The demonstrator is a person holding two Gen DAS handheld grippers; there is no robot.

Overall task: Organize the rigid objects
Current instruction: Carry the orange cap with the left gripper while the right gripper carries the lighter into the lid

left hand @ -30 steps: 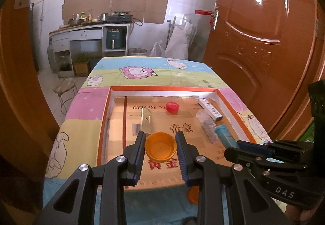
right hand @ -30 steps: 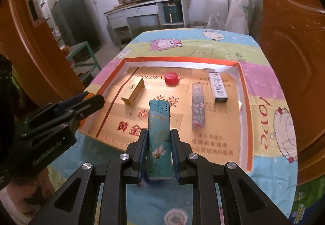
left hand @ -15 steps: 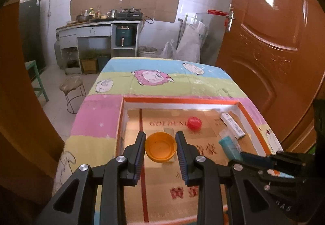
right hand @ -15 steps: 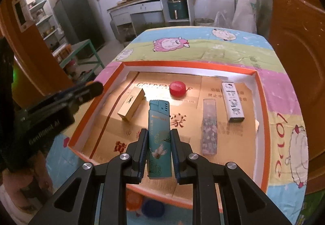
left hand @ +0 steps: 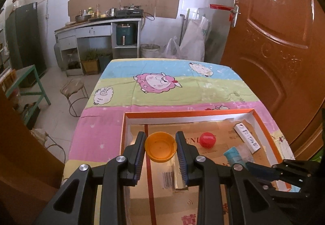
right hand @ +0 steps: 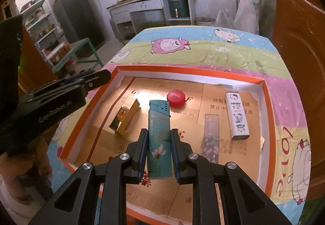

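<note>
My left gripper (left hand: 160, 153) is shut on an orange bottle cap (left hand: 160, 149) and holds it above the left part of the orange-rimmed box tray (left hand: 189, 114). My right gripper (right hand: 159, 153) is shut on a teal lighter (right hand: 159, 137) and holds it above the tray's middle (right hand: 191, 71). In the tray lie a red cap (right hand: 176, 98), a gold box (right hand: 125, 120), a floral clear lighter (right hand: 211, 135) and a white Hello Kitty lighter (right hand: 237, 115). The red cap (left hand: 207, 139) and white lighter (left hand: 246, 137) also show in the left wrist view.
The tray sits on a table with a sheep-print cloth (left hand: 160, 82). A brown door (left hand: 274, 52) stands close on the right. A stool (left hand: 73, 87) and green bench (left hand: 24, 80) stand left of the table. A kitchen counter (left hand: 97, 27) is at the back.
Both grippers have moved forward over the tray, still holding the orange cap and the teal lighter. The tray's objects now lie closer beneath them.
</note>
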